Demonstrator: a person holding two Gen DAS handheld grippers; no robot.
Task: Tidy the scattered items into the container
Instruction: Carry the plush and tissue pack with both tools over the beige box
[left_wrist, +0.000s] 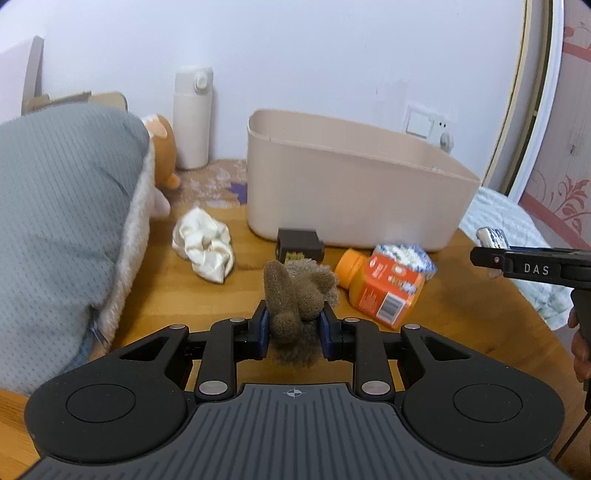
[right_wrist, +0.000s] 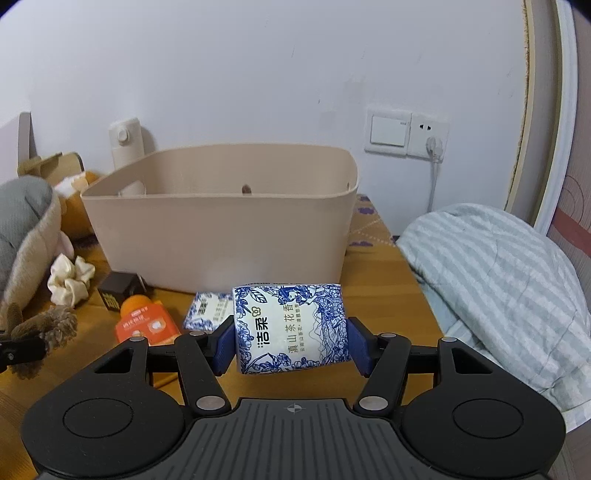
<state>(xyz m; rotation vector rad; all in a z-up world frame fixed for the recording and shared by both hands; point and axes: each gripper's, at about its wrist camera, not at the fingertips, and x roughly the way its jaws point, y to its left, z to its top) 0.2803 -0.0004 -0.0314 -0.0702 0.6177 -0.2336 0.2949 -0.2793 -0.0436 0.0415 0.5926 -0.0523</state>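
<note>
My left gripper (left_wrist: 293, 325) is shut on a brown fuzzy plush toy (left_wrist: 295, 291), held above the wooden table in front of the beige container (left_wrist: 347, 184). My right gripper (right_wrist: 291, 341) is shut on a blue-and-white tissue pack (right_wrist: 291, 328), held in front of the container (right_wrist: 221, 229). On the table lie an orange bottle (left_wrist: 380, 286), a second tissue pack (left_wrist: 406, 254), a dark small box (left_wrist: 299, 245) and a cream scrunchie (left_wrist: 205, 249). The right wrist view shows the bottle (right_wrist: 142, 325), second pack (right_wrist: 207, 310), box (right_wrist: 118, 290), scrunchie (right_wrist: 70, 280) and plush (right_wrist: 44, 326).
A grey cushion (left_wrist: 62, 221) and an orange plush (left_wrist: 164, 155) crowd the left side. A white flask (left_wrist: 192, 118) stands behind. A striped blanket (right_wrist: 498, 288) lies at the right. A wall socket with plug (right_wrist: 432, 144) is behind the container.
</note>
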